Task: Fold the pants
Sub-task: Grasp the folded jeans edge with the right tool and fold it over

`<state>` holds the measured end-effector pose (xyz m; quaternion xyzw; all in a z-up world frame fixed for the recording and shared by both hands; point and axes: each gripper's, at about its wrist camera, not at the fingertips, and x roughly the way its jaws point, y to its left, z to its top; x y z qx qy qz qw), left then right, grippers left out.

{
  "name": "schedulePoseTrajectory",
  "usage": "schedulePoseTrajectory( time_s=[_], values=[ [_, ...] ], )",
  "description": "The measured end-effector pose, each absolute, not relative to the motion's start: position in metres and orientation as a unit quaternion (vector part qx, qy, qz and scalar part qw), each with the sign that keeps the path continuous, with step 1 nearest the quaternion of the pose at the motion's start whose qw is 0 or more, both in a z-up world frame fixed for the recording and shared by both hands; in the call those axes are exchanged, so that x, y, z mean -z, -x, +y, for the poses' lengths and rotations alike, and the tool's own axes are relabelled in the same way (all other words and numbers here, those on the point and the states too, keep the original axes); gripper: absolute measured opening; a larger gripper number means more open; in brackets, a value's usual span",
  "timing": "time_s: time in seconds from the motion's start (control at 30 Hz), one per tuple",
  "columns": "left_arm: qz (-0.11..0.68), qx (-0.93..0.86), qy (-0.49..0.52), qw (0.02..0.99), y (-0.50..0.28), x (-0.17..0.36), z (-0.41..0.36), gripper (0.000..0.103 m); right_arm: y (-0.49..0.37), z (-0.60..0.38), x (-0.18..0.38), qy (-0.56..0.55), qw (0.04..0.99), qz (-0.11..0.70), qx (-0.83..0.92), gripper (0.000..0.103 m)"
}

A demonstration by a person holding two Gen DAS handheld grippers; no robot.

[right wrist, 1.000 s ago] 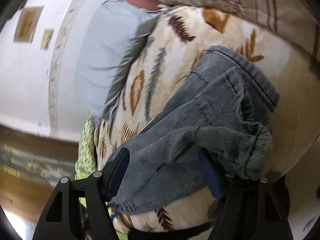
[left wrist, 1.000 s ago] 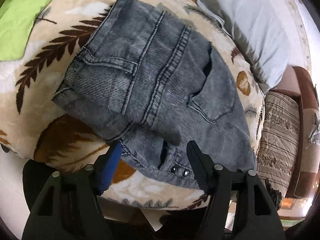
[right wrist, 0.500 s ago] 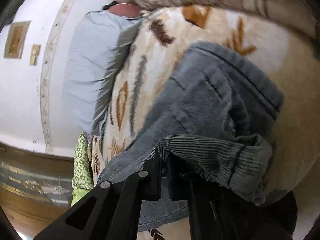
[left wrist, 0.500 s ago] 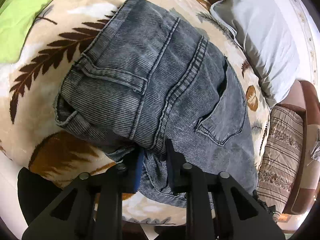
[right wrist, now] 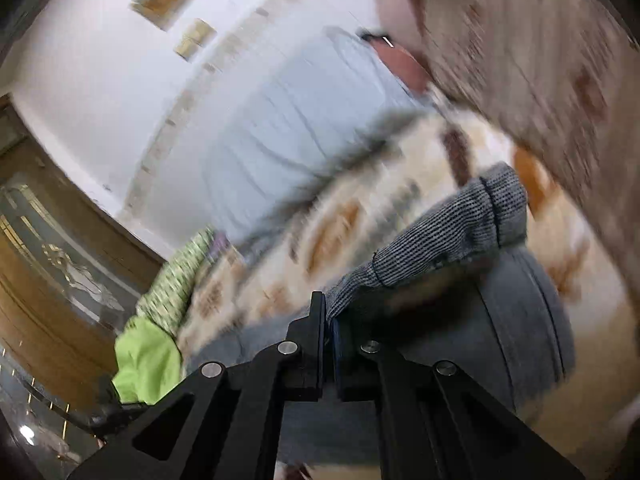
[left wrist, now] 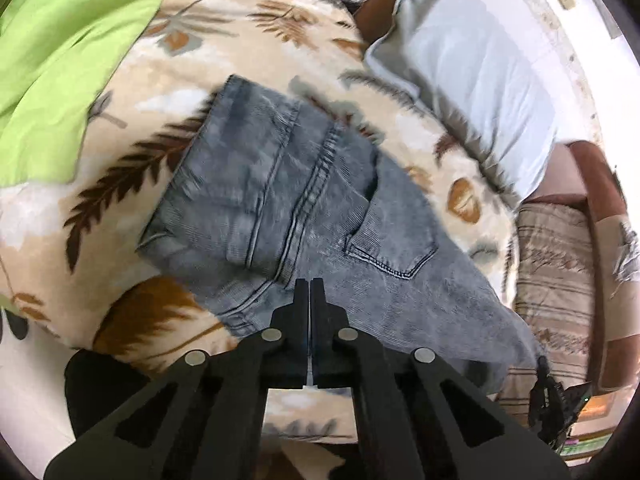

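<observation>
Grey washed jeans (left wrist: 304, 208) lie partly folded on a leaf-patterned blanket (left wrist: 132, 184), back pockets up. My left gripper (left wrist: 310, 286) is shut at the jeans' near edge; its tips look clear of the cloth, with nothing visible between them. My right gripper (right wrist: 327, 312) is shut on a fold of the jeans (right wrist: 440, 236) and holds that edge lifted above the rest of the pants (right wrist: 520, 320). The right wrist view is motion-blurred.
A pale blue pillow (left wrist: 472, 92) lies beyond the jeans, also in the right wrist view (right wrist: 288, 128). A green sheet (left wrist: 60, 48) lies at the left. A striped brown cushion (left wrist: 556, 276) is at the right. The bed edge runs just below the grippers.
Both grippers went from open to shut. The left one pulled back from the jeans' edge. The right one clamped a fold and lifted it, swinging fast.
</observation>
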<state>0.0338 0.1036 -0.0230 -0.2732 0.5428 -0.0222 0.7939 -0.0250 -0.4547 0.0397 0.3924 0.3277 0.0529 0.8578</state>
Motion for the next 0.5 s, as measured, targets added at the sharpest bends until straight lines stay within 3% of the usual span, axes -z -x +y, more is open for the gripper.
schedulePoseTrajectory(
  time_s=[0.3,0.33,0.4,0.43,0.47,0.5],
  values=[
    [0.575,0.02,0.307,0.758,-0.025,0.055,0.117,0.0,0.061,-0.457,0.041,-0.434,0.811,0.392,-0.017,0.003],
    [0.571,0.027,0.316,0.757,-0.024,0.052,0.118,0.0,0.061,-0.458,0.044,-0.438,0.807,0.395,-0.016,0.007],
    [0.567,0.042,0.316,0.759,-0.026,0.046,0.114,0.011,0.061,-0.456,0.045,-0.441,0.8,0.406,-0.009,0.009],
    [0.57,0.045,0.315,0.758,-0.027,0.044,0.112,0.026,0.06,-0.453,0.042,-0.446,0.798,0.406,-0.013,0.011],
    [0.568,0.045,0.32,0.757,-0.027,0.043,0.111,0.043,0.059,-0.447,0.038,-0.455,0.792,0.406,-0.028,0.021],
    [0.564,0.046,0.327,0.757,-0.027,0.043,0.11,0.049,0.059,-0.442,0.037,-0.457,0.79,0.407,-0.035,0.031]
  ],
)
